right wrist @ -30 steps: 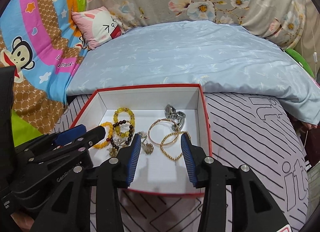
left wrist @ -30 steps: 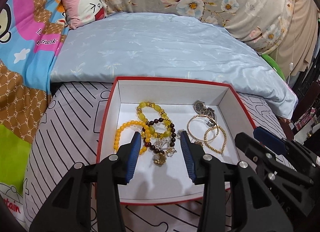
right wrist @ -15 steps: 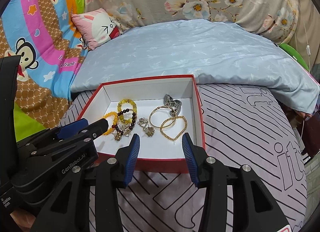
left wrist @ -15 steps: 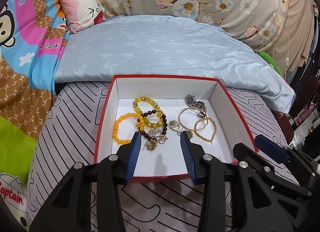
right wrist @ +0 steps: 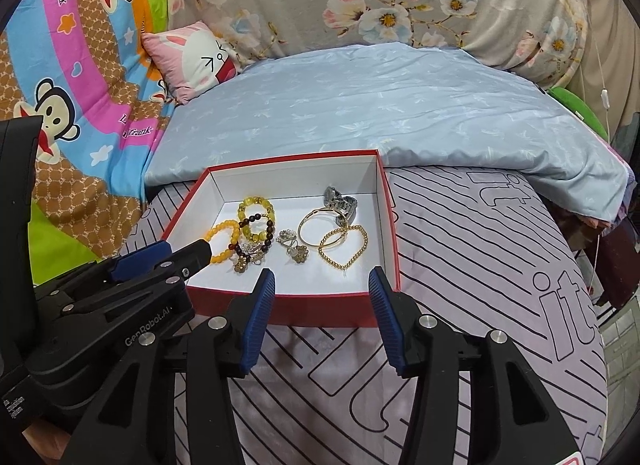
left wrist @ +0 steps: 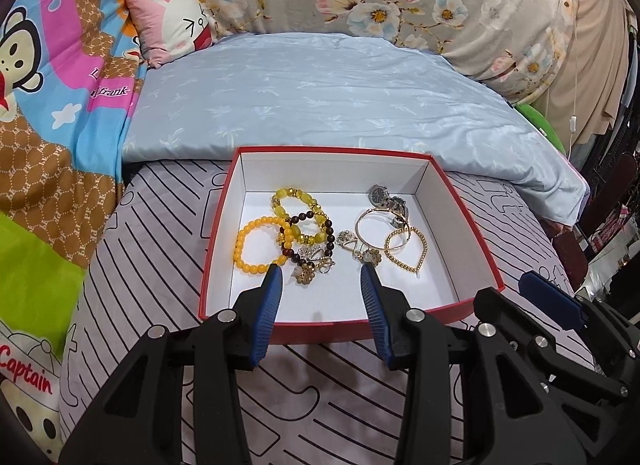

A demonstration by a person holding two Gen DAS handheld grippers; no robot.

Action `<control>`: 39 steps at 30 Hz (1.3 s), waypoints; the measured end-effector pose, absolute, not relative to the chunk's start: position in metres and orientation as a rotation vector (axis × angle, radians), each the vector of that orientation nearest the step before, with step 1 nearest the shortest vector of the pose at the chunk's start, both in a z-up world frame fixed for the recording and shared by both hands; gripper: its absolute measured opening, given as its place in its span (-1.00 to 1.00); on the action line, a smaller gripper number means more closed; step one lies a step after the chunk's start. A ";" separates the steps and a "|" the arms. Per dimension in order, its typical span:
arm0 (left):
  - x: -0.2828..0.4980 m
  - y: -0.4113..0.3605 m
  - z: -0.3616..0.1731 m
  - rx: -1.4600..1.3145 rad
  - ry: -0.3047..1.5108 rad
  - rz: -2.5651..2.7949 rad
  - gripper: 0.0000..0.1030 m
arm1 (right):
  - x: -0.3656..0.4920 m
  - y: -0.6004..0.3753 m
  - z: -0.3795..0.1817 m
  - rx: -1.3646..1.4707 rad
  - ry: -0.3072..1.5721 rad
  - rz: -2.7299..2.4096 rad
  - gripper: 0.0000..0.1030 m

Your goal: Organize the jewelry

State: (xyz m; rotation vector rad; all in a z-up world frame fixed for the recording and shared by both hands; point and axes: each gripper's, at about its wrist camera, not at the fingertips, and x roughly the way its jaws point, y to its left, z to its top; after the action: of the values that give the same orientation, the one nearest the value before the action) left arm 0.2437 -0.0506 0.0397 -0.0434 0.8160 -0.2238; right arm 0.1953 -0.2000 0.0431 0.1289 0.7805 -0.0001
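Grippers hang at the near edge of the red box (left wrist: pixel 352 332): the left gripper (left wrist: pixel 318 271) gapes empty, and the right gripper (right wrist: pixel 322 275) has just been widening with nothing between its jaws. Beyond them the bead bracelets (left wrist: pixel 298 225), charms (left wrist: pixel 316 265), gold bangle (right wrist: pixel 320 227) and watch (left wrist: pixel 386 199) lie overlapped, so one pinch could drag several pieces up tangled.

From my left camera, my left tongs (left wrist: pixel 320 277) cover the near end of the orange bead bracelet (left wrist: pixel 256 243) and part of the red box (left wrist: pixel 218 233) front wall. The small charms (left wrist: pixel 310 265) are too tangled for me to separate. From the right camera, the left tongs hide the box's near-left corner, and the watch (right wrist: pixel 340 201) dial is unreadable.
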 end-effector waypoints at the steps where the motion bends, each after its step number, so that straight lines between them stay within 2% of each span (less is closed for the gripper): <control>1: 0.242 -0.050 0.040 -0.042 0.815 -0.220 -0.24 | 0.193 -0.200 0.043 0.130 0.781 -0.003 -0.02; 6: 0.232 -0.050 0.043 -0.019 0.804 -0.191 -0.19 | 0.183 -0.200 0.045 0.127 0.772 -0.029 0.07; 10: 0.224 -0.048 0.045 -0.021 0.799 -0.168 -0.02 | 0.173 -0.202 0.047 0.141 0.761 -0.048 0.16; 16: 0.212 -0.048 0.050 -0.001 0.785 -0.147 0.04 | 0.159 -0.202 0.048 0.134 0.749 -0.081 0.25; 23: 0.197 -0.045 0.051 0.018 0.772 -0.093 0.34 | 0.143 -0.204 0.047 0.138 0.744 -0.108 0.39; 31: 0.178 -0.042 0.049 0.053 0.761 -0.018 0.70 | 0.123 -0.201 0.044 0.109 0.735 -0.142 0.44; 39: 0.162 -0.040 0.042 0.048 0.776 -0.005 0.74 | 0.112 -0.201 0.039 0.118 0.753 -0.142 0.45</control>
State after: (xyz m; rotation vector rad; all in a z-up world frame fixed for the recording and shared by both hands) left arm 0.1625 -0.0396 0.0416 0.0477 0.7759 -0.0052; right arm 0.1118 -0.2008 0.0389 0.1177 0.7535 -0.1420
